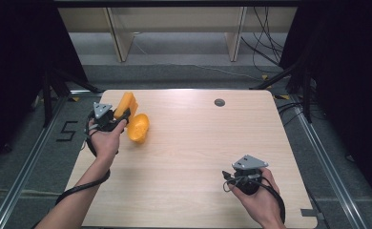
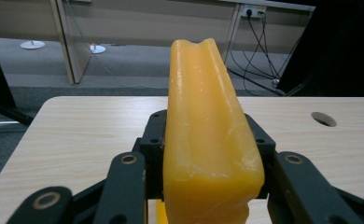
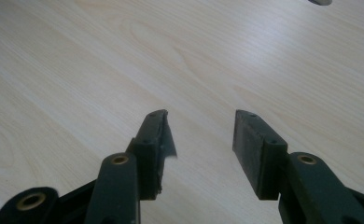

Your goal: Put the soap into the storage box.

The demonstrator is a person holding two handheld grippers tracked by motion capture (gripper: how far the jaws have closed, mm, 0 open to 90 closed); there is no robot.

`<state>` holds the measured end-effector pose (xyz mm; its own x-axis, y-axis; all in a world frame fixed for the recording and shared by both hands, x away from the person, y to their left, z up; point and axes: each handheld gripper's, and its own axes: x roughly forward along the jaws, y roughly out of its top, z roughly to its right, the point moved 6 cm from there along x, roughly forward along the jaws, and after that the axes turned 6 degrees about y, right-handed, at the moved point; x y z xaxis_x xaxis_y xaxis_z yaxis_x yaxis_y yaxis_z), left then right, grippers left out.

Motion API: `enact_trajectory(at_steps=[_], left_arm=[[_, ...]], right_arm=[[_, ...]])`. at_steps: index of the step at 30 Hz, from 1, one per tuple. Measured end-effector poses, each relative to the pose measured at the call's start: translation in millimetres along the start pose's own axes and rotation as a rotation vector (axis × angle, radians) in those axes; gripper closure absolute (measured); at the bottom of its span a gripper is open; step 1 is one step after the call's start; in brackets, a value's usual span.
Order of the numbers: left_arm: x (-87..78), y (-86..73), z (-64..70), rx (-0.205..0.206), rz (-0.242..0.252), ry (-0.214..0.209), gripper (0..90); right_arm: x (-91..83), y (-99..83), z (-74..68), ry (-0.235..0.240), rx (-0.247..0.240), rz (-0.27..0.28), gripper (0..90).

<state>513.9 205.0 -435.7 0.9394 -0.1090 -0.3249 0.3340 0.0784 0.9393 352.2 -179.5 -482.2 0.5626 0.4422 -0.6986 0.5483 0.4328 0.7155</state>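
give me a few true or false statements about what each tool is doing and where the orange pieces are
1. The left tool is shut on an orange block. True.
2. The right tool holds an orange piece. False: its jaws stand apart with nothing but bare table between them.
3. A second, rounded orange piece lies on the table beside the left tool. True.
4. The right tool sits near the table's far left corner. False: in the high view it is at the near right, and the left tool is the one toward the far left.
5. The round hole in the table is covered by the orange block. False: the hole is open, well to the right of the block.
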Motion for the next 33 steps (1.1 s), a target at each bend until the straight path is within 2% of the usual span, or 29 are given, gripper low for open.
enact_trajectory(at_steps=[2, 10, 11, 12, 13, 14, 15, 17, 20, 21, 28, 33], left_arm=[[5.6, -3.1, 3.2, -0.002, -0.004, 0.014, 60.4], [15.1, -14.9, 10.2, -0.021, 0.0, 0.047, 60.3], [15.6, -17.0, 10.8, -0.012, 0.004, 0.052, 60.3], [16.0, -19.6, 12.0, -0.008, 0.005, 0.054, 60.3], [16.0, -21.4, 12.8, -0.012, 0.004, 0.056, 60.3], [16.5, -24.0, 14.0, -0.011, 0.005, 0.055, 60.3], [16.9, -25.9, 14.8, -0.002, 0.007, 0.056, 60.3], [17.3, -29.0, 16.4, 0.006, 0.003, 0.059, 60.3], [18.0, -31.4, 18.9, 0.02, 0.011, 0.065, 60.3], [18.1, -31.6, 19.6, 0.027, 0.012, 0.067, 60.3], [19.7, -34.2, 22.4, 0.063, 0.036, 0.096, 60.3], [21.8, -39.1, 21.0, 0.07, 0.039, 0.106, 60.3]], right_arm=[[1.5, -1.3, 2.0, 0.004, -0.016, -0.003, 55.2], [3.2, -3.4, 2.1, 0.015, 0.01, -0.02, 54.6], [2.2, -3.7, 0.6, 0.021, 0.04, -0.026, 54.5], [2.8, -3.0, 3.3, 0.016, 0.02, -0.015, 54.5], [2.5, -3.5, 3.2, 0.018, 0.032, -0.019, 54.5], [3.3, -3.9, 5.2, 0.014, 0.009, -0.016, 54.5], [3.3, -4.3, 3.2, 0.022, 0.039, -0.027, 54.4], [5.5, -5.0, 4.3, 0.02, 0.013, -0.023, 54.2], [5.6, -5.4, 2.7, 0.028, 0.025, -0.038, 54.1], [5.4, -5.6, 1.2, 0.032, 0.043, -0.043, 54.1], [6.0, -7.0, 1.3, 0.037, 0.047, -0.054, 54.1], [6.8, -7.6, 1.8, 0.038, 0.034, -0.055, 54.0]])
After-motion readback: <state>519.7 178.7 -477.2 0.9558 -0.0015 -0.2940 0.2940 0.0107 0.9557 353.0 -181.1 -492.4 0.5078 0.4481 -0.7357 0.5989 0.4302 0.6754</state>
